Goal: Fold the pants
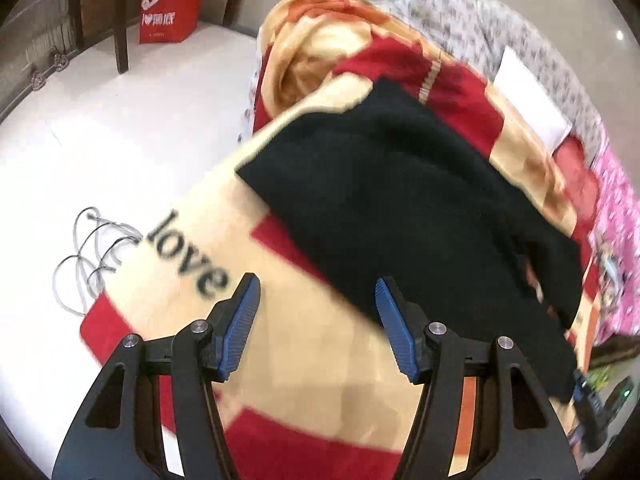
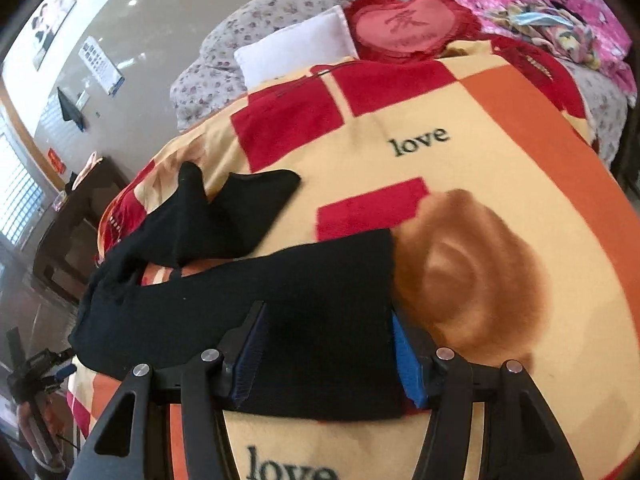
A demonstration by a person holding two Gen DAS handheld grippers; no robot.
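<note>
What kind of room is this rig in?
Most likely a home bedroom: a bed under a "love" blanket, a white pillow and heart cushion at its head, and black pants laid out on it.

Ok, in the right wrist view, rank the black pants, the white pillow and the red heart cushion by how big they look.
1. Black pants, clearly largest, though nearest the camera.
2. and 3. White pillow and red heart cushion look alike; I won't rank them.
</note>
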